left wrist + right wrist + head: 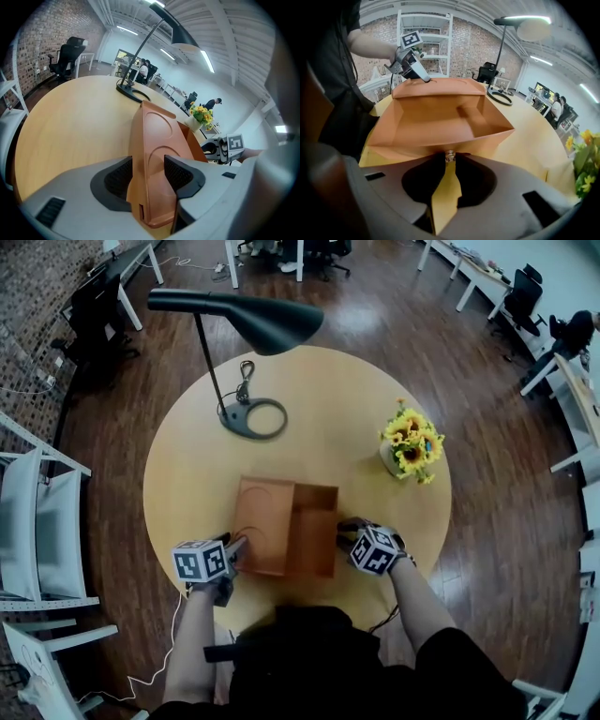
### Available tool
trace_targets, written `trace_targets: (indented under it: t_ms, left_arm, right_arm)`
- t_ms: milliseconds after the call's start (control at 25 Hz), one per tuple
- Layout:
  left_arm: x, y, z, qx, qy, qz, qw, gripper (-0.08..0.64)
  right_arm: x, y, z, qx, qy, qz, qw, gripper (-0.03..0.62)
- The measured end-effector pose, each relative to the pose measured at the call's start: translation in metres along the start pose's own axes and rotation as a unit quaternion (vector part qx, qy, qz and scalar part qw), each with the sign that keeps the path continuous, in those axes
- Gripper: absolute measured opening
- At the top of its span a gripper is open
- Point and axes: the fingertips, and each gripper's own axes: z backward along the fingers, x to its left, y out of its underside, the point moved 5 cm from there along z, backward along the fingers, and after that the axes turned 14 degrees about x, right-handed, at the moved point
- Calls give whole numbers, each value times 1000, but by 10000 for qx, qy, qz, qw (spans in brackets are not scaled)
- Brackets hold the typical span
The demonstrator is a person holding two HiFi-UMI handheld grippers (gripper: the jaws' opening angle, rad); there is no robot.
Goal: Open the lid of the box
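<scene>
An orange-brown box (316, 531) sits open near the front edge of the round table (187, 474). Its lid (262, 526) is swung over to the left. My left gripper (234, 554) is at the lid's near left corner. In the left gripper view the lid (157, 136) passes between the jaws of that gripper (146, 176), with both pads against it. My right gripper (349, 538) is at the box's right wall. In the right gripper view it (449, 160) is pinched on a small metal clasp (449, 155) on the box (440, 117). The box is empty inside.
A black desk lamp (244, 320) with a ring base (255, 418) stands at the back of the table. A vase of sunflowers (411, 446) is at the right. White chairs (37, 521) stand to the left on the floor, and desks stand farther off.
</scene>
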Motion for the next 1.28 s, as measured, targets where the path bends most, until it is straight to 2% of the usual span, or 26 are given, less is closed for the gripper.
trace_targets:
  t_ms: [160,360,480,600,720,840,960,1040,1160,1280]
  left_arm:
    - [-1,1,-1,-62,-44,-8,10000,207]
    - [3,2,-1,-248,30,199,9995,207]
    - [-1,1,2,-419,-22,105,9991,207]
    - [-4,1,2,-552,-123,-23,9984,207]
    - [-4,-1,5,-643,-151,12,9978,207]
    - [-2,-2,6,-713,-184,62,9973,207]
    - [-2,-2,7,-873,-259,71,9958,206]
    - [-5,-4,12,-1015,-315,15,9943,204]
    - [-9,-6,24,-1293,-233,20,9913,204]
    - [-19,-14,54,-1836,141,87,9829,204]
  right_arm:
    - [0,10,-8,26,-61,-238,9997,75]
    - [0,8,-10,207,65,-361,9991,75]
    - [-1,10,-7,289,211,-518,9980,100]
    - [0,12,11,45,383,-693,9968,107]
    - [3,16,32,-290,353,-1012,9938,108]
    - [2,12,70,-942,412,-1453,9840,109]
    - [4,10,119,-1766,620,-1975,9623,109]
    - [10,12,151,-2387,674,-2378,9391,108]
    - [15,18,193,-3329,632,-3047,8902,109]
    - [18,24,223,-4045,649,-3546,8405,107]
